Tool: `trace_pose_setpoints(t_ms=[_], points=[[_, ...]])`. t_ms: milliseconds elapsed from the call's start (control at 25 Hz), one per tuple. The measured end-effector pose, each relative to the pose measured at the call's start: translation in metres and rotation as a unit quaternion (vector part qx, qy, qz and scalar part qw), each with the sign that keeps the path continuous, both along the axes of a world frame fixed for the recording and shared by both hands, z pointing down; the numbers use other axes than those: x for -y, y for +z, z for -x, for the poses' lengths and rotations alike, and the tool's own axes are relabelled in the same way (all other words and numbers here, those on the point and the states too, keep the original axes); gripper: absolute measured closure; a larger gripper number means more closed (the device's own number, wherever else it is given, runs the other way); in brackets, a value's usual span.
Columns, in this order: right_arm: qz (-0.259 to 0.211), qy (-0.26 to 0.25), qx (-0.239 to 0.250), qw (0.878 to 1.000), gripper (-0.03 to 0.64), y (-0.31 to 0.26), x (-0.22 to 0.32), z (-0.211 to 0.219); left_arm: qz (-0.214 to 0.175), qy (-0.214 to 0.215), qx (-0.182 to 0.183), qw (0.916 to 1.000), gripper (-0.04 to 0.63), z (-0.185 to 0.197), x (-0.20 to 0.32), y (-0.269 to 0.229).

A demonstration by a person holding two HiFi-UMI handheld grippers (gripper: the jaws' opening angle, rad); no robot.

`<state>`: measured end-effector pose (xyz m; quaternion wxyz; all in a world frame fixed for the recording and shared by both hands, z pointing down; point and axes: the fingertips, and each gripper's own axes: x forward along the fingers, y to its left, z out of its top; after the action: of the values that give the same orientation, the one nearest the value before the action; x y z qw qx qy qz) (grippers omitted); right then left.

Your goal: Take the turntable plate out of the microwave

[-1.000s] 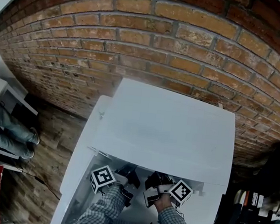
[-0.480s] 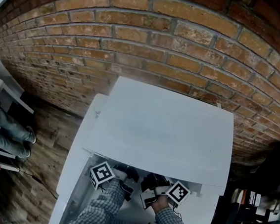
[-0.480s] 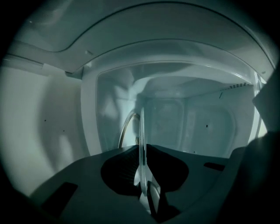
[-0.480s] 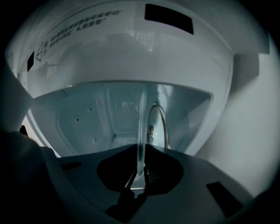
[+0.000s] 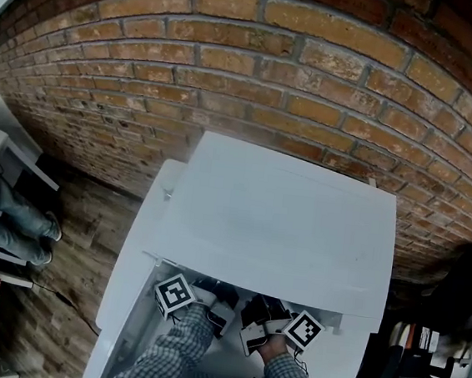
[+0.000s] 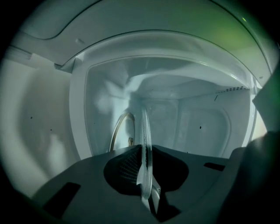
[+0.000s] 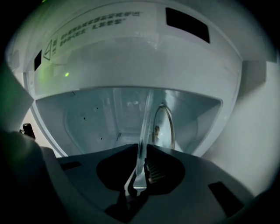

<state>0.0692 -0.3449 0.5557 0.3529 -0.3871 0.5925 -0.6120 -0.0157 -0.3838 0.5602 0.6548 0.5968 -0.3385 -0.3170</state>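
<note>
Both claws are pinching the plate (image 6: 145,127) rim, which shows edge-on in each gripper view. The left claw (image 6: 147,153) is clamped on the glass. The right claw (image 7: 142,151) is too, though its jaws just eased open a hair with the rim between the pads. The plate reaches into the microwave (image 5: 283,222) cavity, so it's not out yet imo. For the pull, I'd firm up that right grip first. Then keep both claws level, draw them back together, and mind the door frame. Glass is slippery, so go slow.
</note>
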Motion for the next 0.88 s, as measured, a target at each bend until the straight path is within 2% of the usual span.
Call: trace_pose_setpoints(t_ms=[120, 480, 760, 880], points=[[-0.007, -0.008, -0.007, 1.0, 0.561, -0.003, -0.003, 0.003, -0.018, -0.002, -0.014, 0.9997, 0.56, 0.002, -0.002, -0.007], [-0.017, -0.031, -0.03, 0.999, 0.552, -0.009, -0.023, 0.007, -0.036, 0.005, -0.008, 0.9993, 0.556, 0.006, -0.023, -0.018], [-0.005, 0.004, -0.04, 0.999, 0.546, -0.002, -0.027, -0.018, -0.035, 0.01, -0.016, 0.9992, 0.554, 0.013, -0.05, -0.022], [-0.007, 0.004, -0.042, 0.999, 0.549, -0.002, -0.031, -0.021, -0.032, 0.01, -0.02, 0.9992, 0.552, 0.015, -0.063, -0.022]])
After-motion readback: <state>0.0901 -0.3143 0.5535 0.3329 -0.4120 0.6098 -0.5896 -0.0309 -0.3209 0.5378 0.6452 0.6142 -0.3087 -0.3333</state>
